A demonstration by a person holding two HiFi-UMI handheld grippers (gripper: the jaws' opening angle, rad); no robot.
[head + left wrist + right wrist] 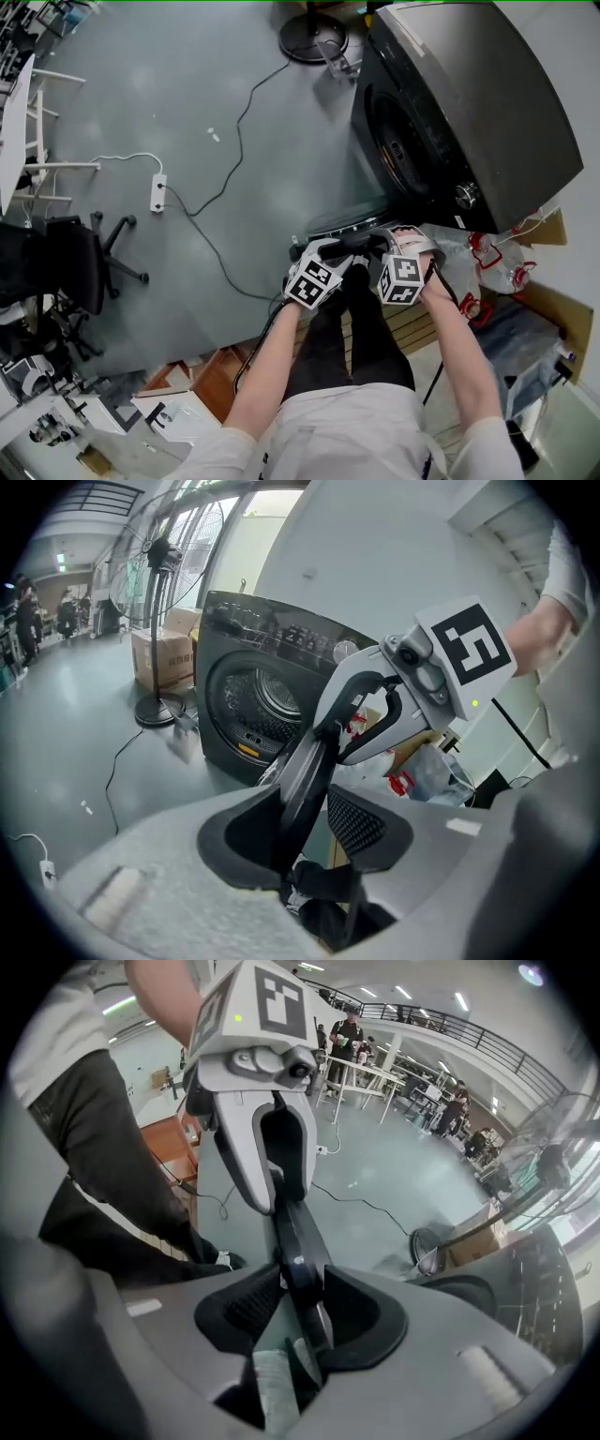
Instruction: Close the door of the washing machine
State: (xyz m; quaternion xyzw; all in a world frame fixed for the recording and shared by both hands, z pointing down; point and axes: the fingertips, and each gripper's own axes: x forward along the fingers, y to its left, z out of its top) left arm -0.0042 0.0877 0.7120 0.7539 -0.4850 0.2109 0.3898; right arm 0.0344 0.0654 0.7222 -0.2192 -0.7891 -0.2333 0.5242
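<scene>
The dark washing machine stands at the upper right with its round door swung out toward me. Both grippers sit at the door's free edge. My left gripper has the door rim edge-on between its pads, close to the left pad, with a gap at the right pad; it is open. My right gripper straddles the same rim from the other side, jaws wide, not pressing. Each gripper shows in the other's view: right gripper, left gripper. The drum opening is uncovered.
A fan base stands left of the machine. A power strip and its cables lie on the grey floor. An office chair is at far left. Plastic bags lie beside the machine on the right. Cardboard boxes stand behind.
</scene>
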